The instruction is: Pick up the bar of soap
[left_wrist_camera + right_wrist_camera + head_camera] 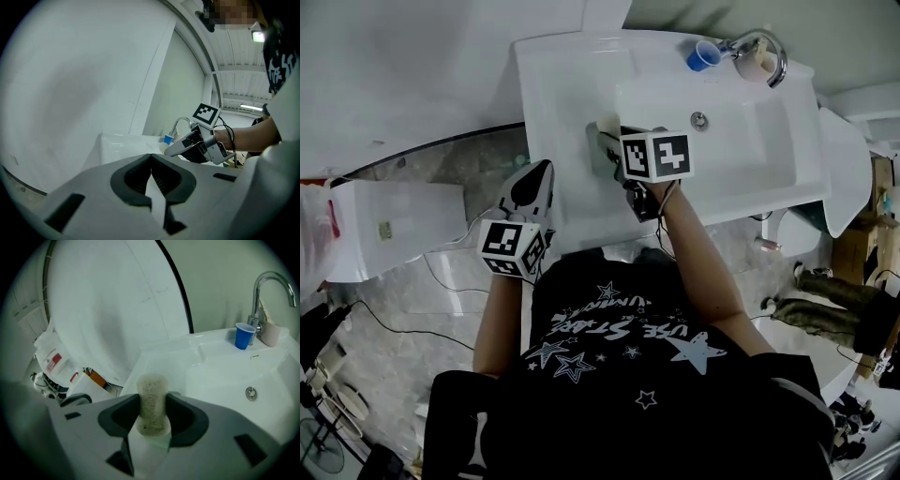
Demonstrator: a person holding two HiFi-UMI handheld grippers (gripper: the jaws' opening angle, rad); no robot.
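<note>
The right gripper (153, 404) has the pale bar of soap (151, 390) pinched on end between its pads, over the white sink (168, 350), while the left gripper (151, 157) hangs beside it, jaws pressed together, empty.

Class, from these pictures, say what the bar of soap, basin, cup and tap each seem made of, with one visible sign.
Bar of soap: pale, matte block with embossed lettering, so pressed soap.
Basin: glossy smooth white, probably glazed ceramic.
Cup: opaque blue, thin rim, likely plastic.
Tap: bright reflective curve, apparently chromed metal.
</note>
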